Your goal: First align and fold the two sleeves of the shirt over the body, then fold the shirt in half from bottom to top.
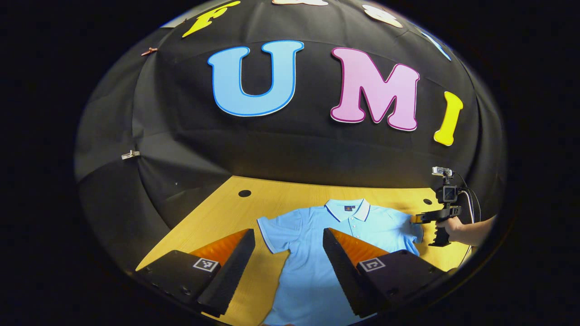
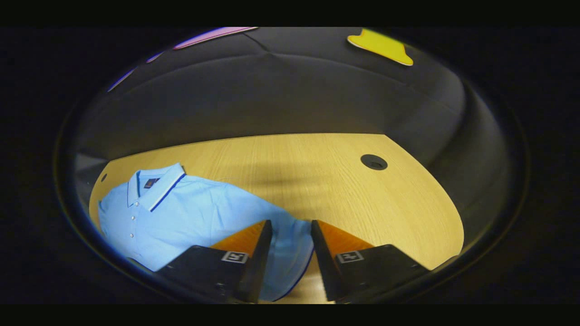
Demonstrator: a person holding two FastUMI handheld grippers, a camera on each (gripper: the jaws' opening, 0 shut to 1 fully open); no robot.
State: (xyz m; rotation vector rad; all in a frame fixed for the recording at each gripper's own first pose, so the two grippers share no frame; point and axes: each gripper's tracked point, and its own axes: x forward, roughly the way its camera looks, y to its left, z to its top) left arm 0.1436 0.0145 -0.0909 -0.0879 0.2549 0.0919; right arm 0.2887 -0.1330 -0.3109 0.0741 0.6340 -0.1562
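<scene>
While lying face up on the wooden table point(image 1: 213, 213), collar toward the booth wall, light-blue polo shirt point(image 1: 312, 253) spread flat with both short sleeves out to the sides. Judged light, limp knit: drapes and wrinkles, no stiffness, slides readily on smooth wood. Best hold at sleeve hem point(image 2: 301, 253) edge, pinching a single layer. Left gripper point(image 1: 288, 244) held wide above the left sleeve point(image 1: 276, 231), gripping nothing. Right gripper point(image 2: 288, 235) open, narrower, straddling the right sleeve cloth; contact not discernible. Sleeves not yet folded
</scene>
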